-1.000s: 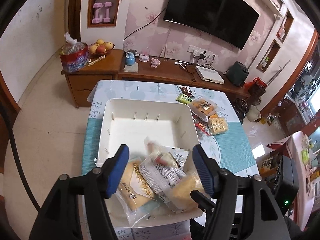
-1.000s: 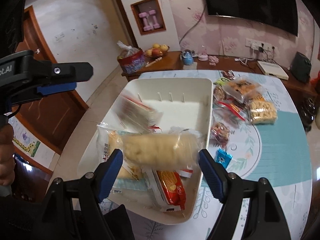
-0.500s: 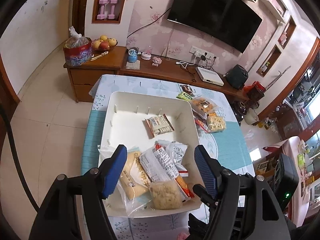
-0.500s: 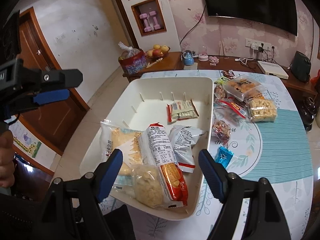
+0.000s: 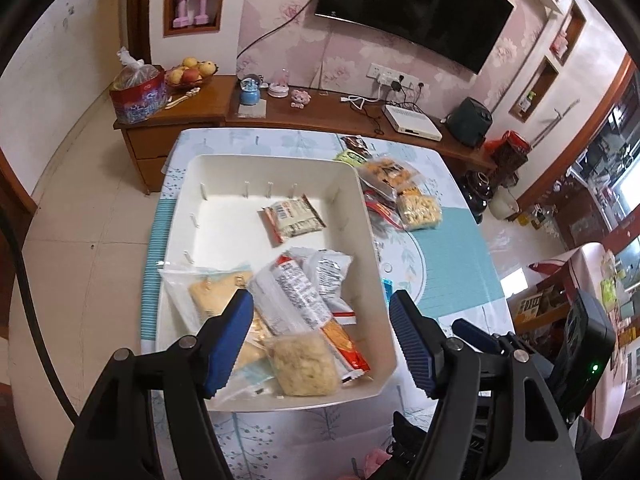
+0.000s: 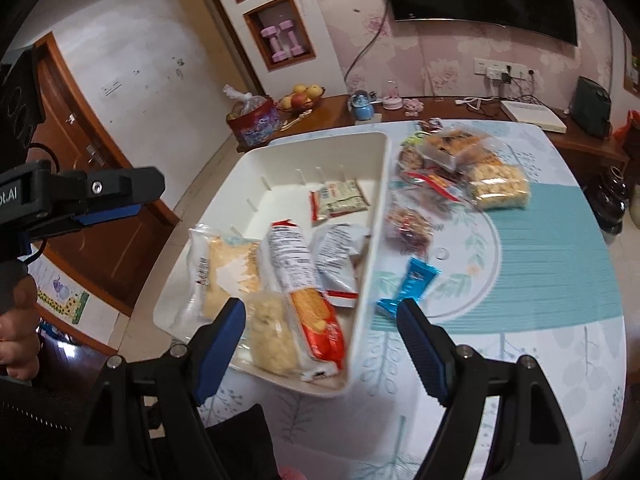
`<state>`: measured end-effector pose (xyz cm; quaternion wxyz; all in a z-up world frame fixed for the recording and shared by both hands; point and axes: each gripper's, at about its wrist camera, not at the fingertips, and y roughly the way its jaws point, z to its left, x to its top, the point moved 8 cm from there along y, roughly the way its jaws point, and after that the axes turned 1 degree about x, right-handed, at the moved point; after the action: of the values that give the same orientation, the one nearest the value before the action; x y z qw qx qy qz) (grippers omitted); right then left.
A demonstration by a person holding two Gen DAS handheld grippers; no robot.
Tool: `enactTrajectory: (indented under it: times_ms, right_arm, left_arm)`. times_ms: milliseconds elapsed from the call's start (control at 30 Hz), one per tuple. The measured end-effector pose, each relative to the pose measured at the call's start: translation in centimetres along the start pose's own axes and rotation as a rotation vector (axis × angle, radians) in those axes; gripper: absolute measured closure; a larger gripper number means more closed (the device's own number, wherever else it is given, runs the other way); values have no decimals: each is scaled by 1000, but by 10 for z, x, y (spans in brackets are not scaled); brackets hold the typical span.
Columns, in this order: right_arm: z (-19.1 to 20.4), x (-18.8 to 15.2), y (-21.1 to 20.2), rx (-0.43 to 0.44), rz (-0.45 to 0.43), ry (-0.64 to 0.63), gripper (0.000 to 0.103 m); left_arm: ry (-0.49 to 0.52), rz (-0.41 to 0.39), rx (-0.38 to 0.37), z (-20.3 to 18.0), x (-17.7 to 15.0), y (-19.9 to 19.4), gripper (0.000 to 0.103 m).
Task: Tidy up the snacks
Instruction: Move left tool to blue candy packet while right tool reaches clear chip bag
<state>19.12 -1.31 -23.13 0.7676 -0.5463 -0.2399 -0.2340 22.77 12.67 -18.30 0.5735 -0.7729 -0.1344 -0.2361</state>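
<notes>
The desk (image 5: 460, 240) carries a white bin (image 5: 362, 216) at its centre. Loose snack bags (image 6: 496, 188) lie beside the bin at about 2 o'clock. Inside, a cracker sleeve (image 5: 304, 304) and other packets crowd the 6 o'clock end, with a small packet (image 5: 294, 218) alone toward 12 o'clock. A blue candy (image 6: 412, 284) lies just beside the bin's 3 o'clock wall. The left hand-held gripper (image 5: 320, 340) and right hand-held gripper (image 6: 320, 344) hover above, jaws spread wide, holding nothing.
</notes>
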Motion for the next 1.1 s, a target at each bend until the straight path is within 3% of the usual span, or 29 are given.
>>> enactTrajectory:
  times_ms: [600,867,1100]
  right_arm:
    - [-126,7,-57,-117,-14,-9,25]
    - [-173,27,-79,-174,-30,-95,25]
    - [-211,47,-88,-230,-22,-226,25]
  left_arm:
    - [77,34,71,-113,-7,34,30]
    - [127,54,118,-165,-18,60,30]
    - [124,76,179,-187,-29,92,30]
